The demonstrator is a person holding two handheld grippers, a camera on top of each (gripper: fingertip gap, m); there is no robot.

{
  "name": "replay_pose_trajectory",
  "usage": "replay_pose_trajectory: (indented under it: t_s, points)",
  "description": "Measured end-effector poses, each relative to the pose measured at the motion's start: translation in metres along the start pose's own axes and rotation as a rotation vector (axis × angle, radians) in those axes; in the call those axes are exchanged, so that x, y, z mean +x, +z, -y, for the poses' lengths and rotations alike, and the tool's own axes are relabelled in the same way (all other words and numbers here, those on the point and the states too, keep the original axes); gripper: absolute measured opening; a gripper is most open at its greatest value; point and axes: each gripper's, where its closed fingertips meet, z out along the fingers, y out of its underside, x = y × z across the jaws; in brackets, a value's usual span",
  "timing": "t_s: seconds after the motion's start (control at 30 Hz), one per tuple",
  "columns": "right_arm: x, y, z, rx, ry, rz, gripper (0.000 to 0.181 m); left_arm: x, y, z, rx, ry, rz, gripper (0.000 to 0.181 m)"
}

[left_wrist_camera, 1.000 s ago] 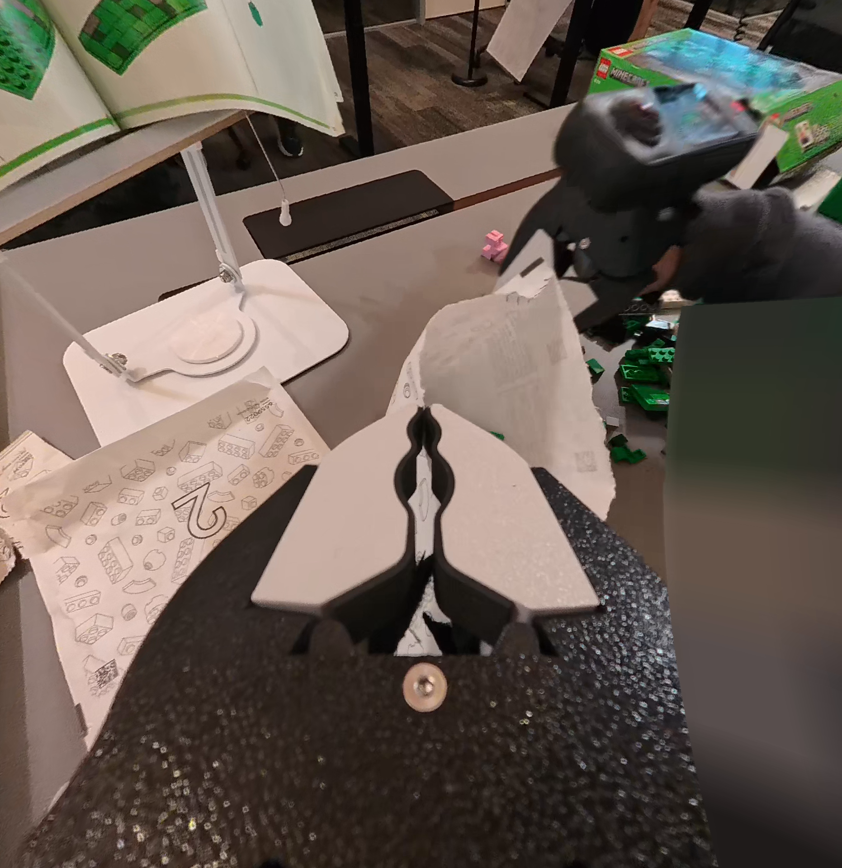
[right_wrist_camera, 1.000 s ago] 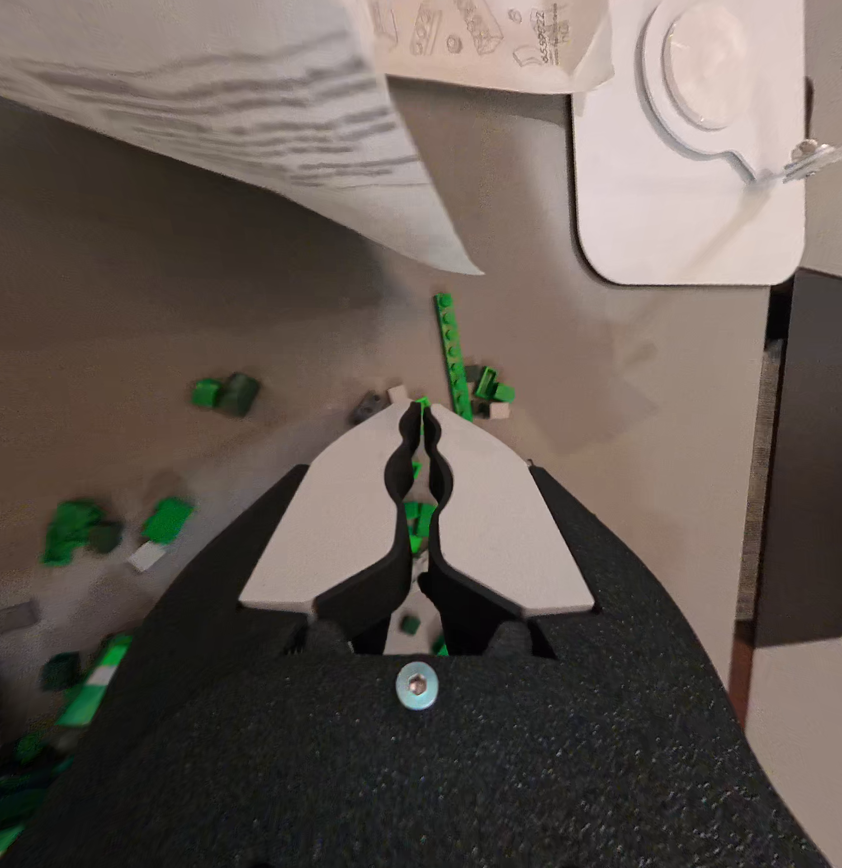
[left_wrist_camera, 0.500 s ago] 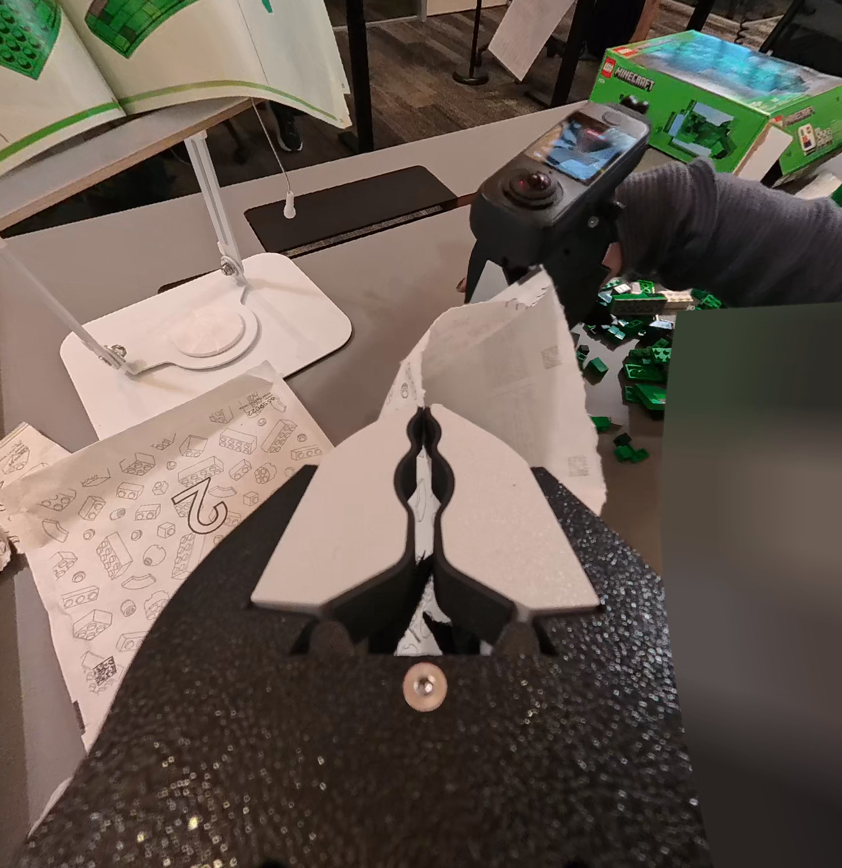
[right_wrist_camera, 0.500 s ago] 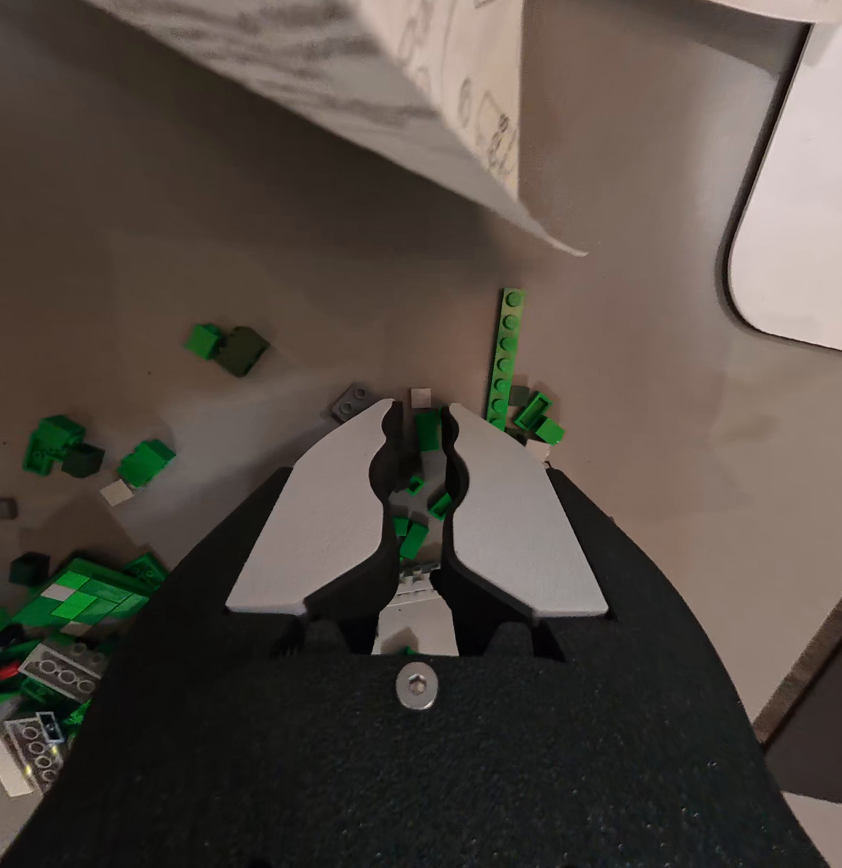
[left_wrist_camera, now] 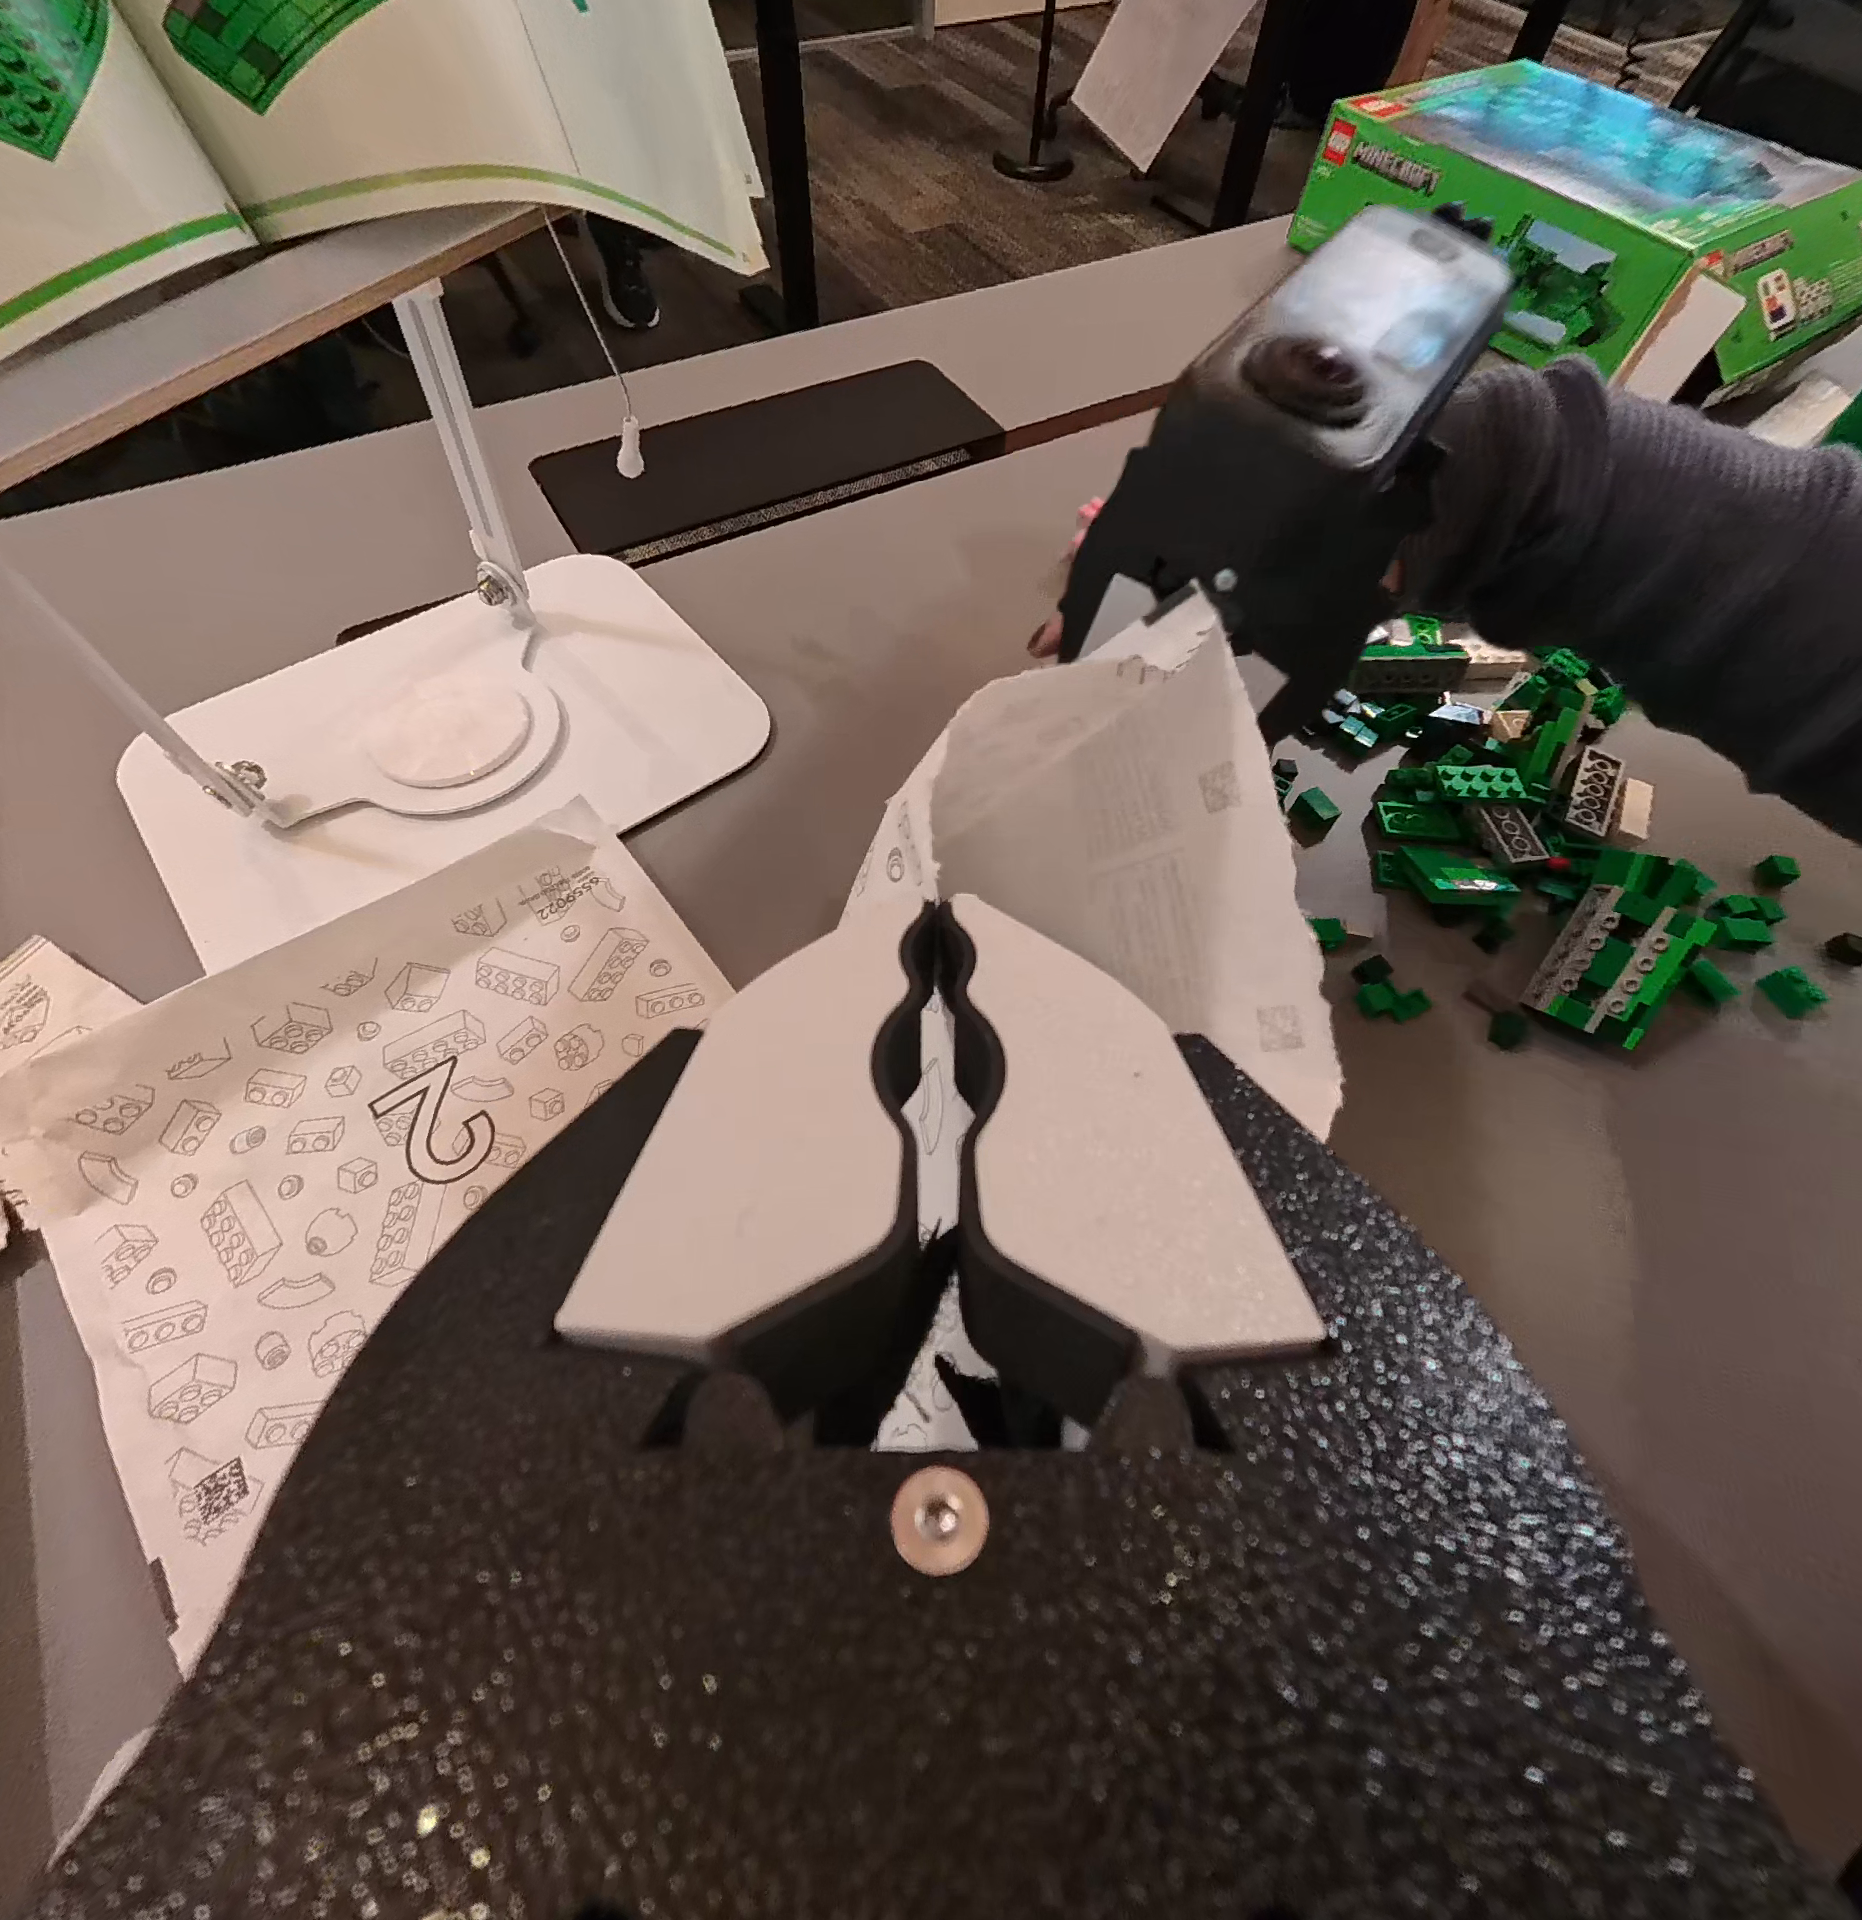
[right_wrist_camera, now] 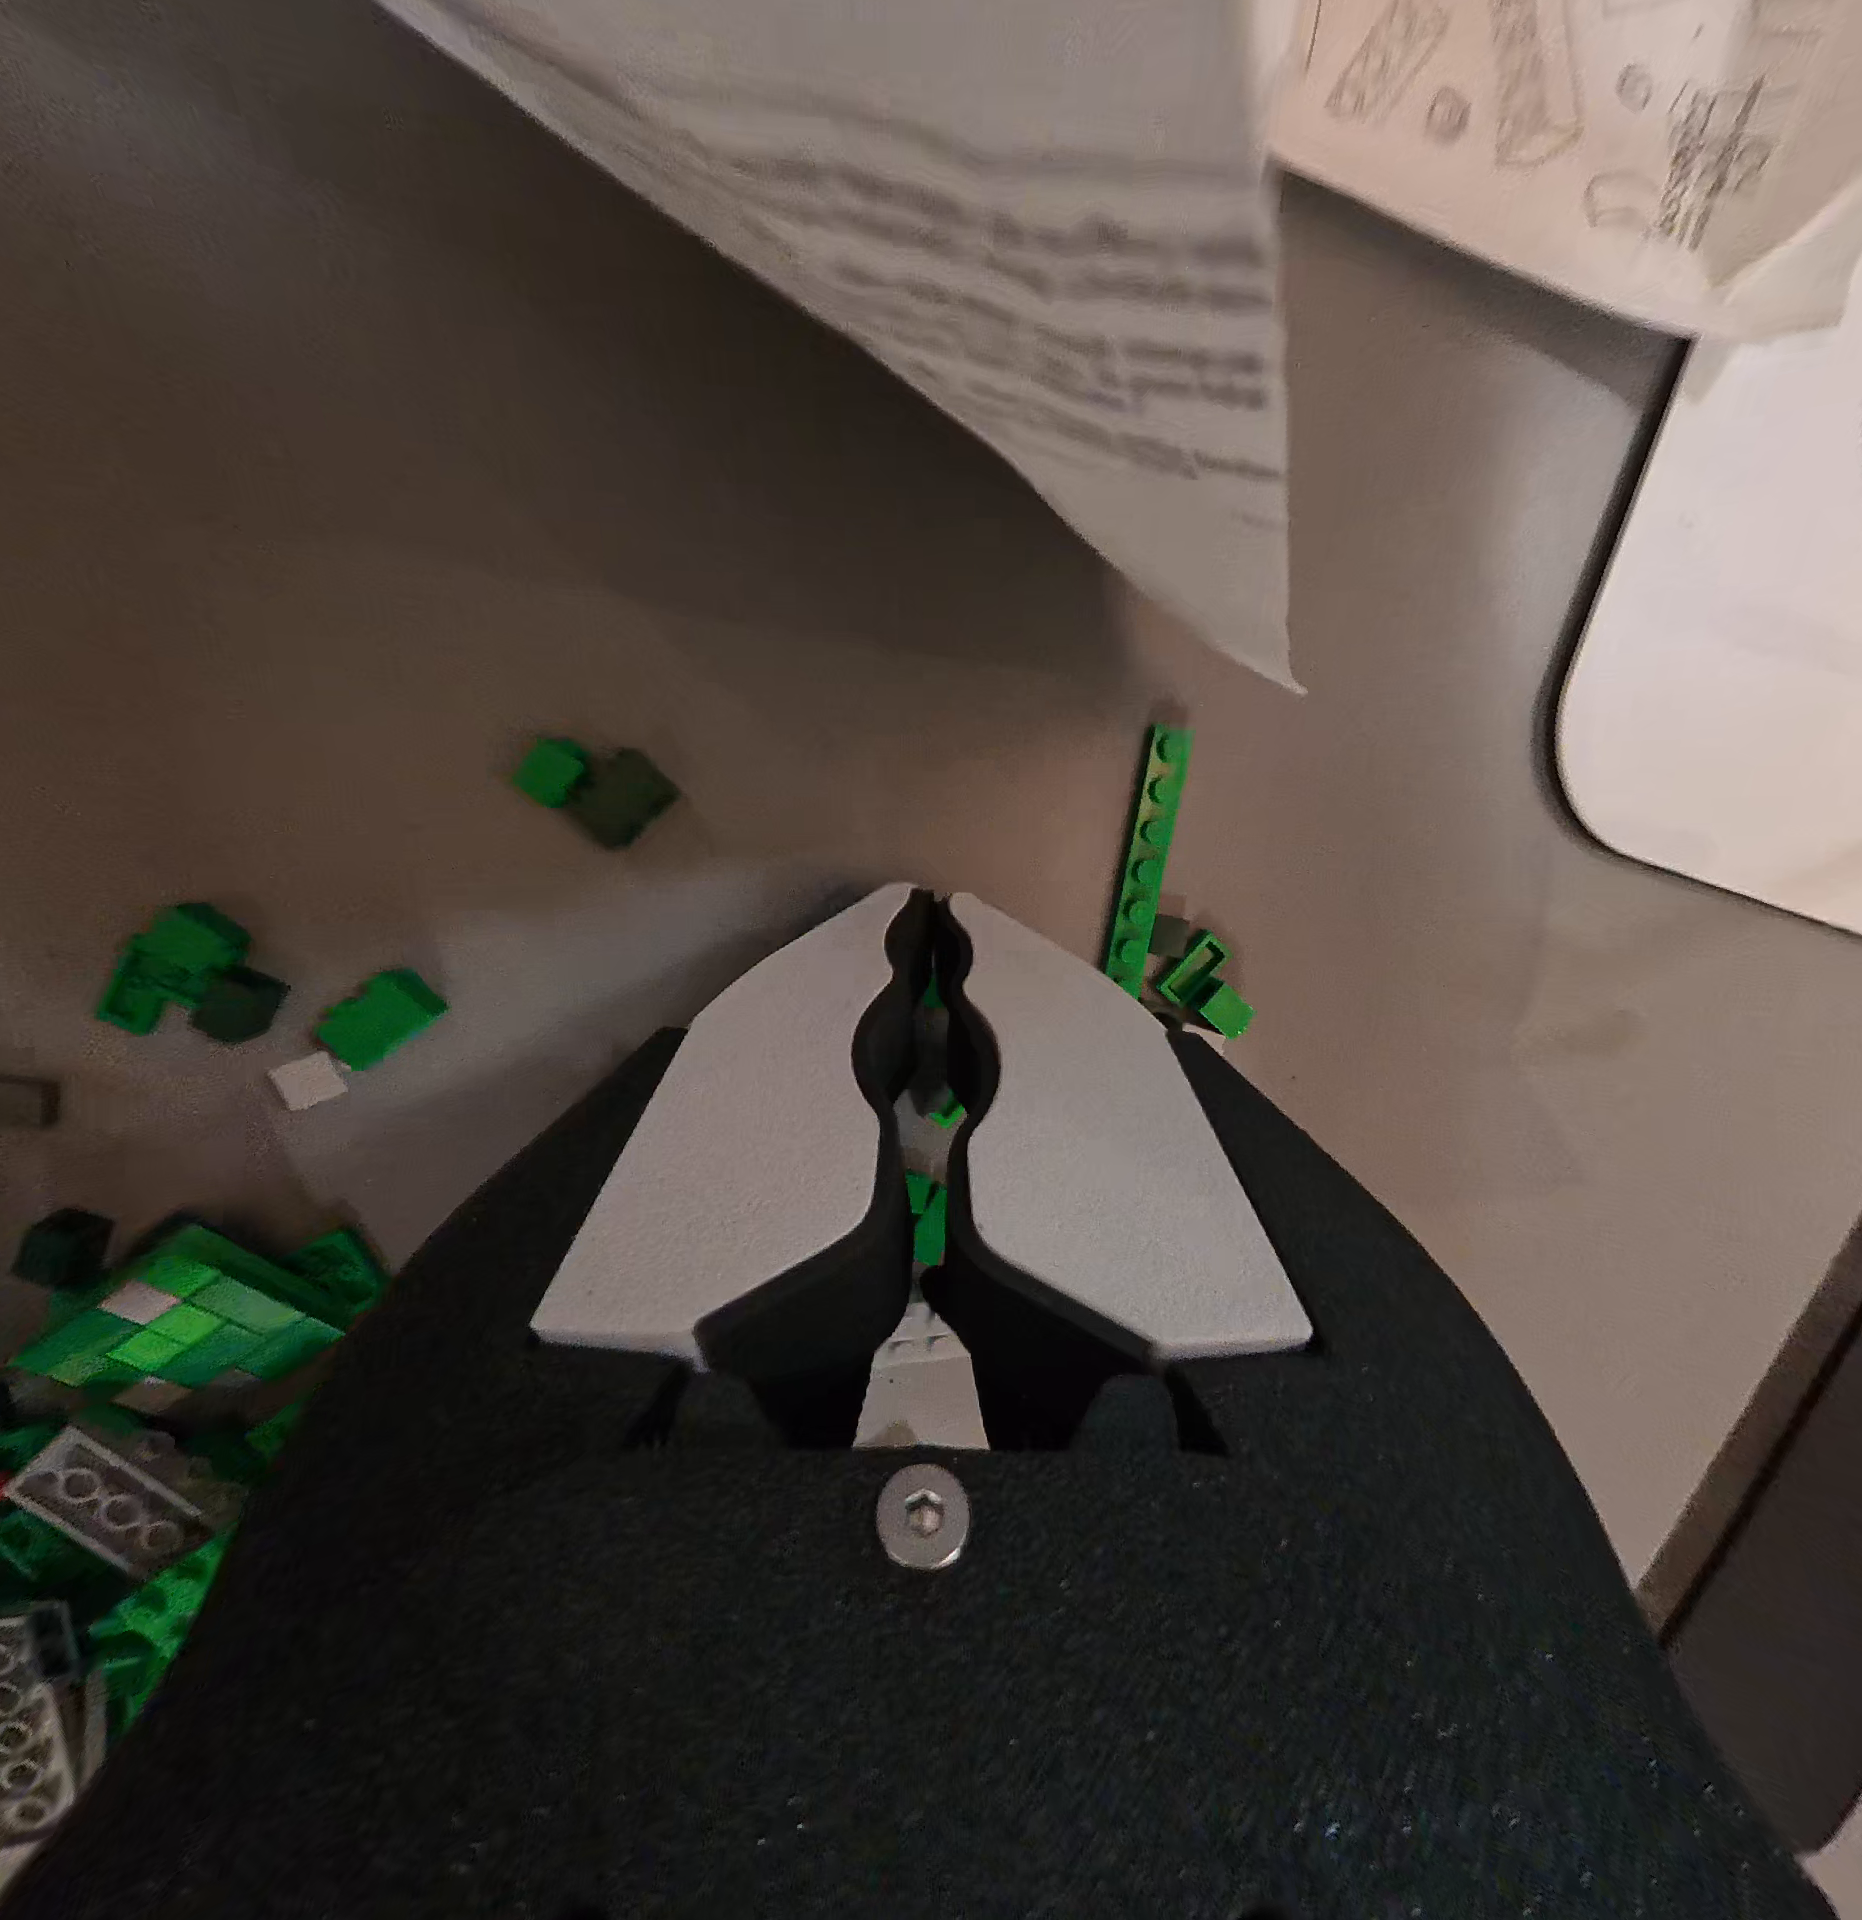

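Note:
My left gripper point(left_wrist_camera: 935, 909) is shut on a torn white paper bag point(left_wrist_camera: 1114, 831) and holds it upright above the grey table point(left_wrist_camera: 906, 644). The bag's edge hangs into the top of the right wrist view point(right_wrist_camera: 1010, 260). My right gripper point(right_wrist_camera: 929, 899) is shut, low over loose green bricks. A long green strip point(right_wrist_camera: 1150, 852) and small green pieces point(right_wrist_camera: 1202, 987) lie just right of its tips. I cannot tell if a piece is pinched. In the left wrist view its black camera body point(left_wrist_camera: 1322, 416), held by a grey sleeve point(left_wrist_camera: 1685, 603), sits behind the bag.
A pile of green and grey bricks point(left_wrist_camera: 1529, 862) lies right of the bag, also in the right wrist view point(right_wrist_camera: 179, 1340). A flat printed paper bag point(left_wrist_camera: 335, 1091) and a white stand base point(left_wrist_camera: 439, 727) are left. A green box point(left_wrist_camera: 1592, 208) stands far right. Left tips to right tips: about 20 centimeters. From the right gripper's tips to the white stand base point(left_wrist_camera: 439, 727) is close to 25 centimeters.
My right gripper opened half a second ago and has shut again, moving slightly over the bricks. My left gripper still holds the bag, almost unmoved.

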Motion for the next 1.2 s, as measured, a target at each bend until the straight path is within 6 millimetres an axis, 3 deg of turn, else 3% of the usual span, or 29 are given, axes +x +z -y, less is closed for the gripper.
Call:
replay_pose_trajectory:
  t_s: [0.13,0.37,0.67,0.93,1.03,1.2]
  points:
    - [-0.004,-0.008,0.006,0.038,0.015,-0.051,0.004,0.001,-0.001,0.001,0.003,0.0,-0.003,0.0]
    - [0.005,0.011,0.01,0.059,0.158,-0.051,0.012,0.004,0.0,0.001,-0.004,0.011,-0.01,0.0]
    - [-0.004,0.009,-0.01,0.002,0.226,0.008,0.02,0.005,0.002,0.001,-0.002,0.008,-0.021,0.0]
    - [-0.005,0.008,-0.01,0.007,0.144,-0.072,0.007,0.008,0.004,0.0,-0.011,0.013,-0.028,0.0]
    - [-0.007,-0.007,-0.006,0.003,0.113,-0.144,0.007,0.007,0.003,0.0,-0.006,0.011,-0.027,0.0]
    - [-0.029,-0.077,0.04,0.194,0.09,-0.279,0.007,0.005,0.005,0.0,0.006,-0.012,-0.036,0.0]
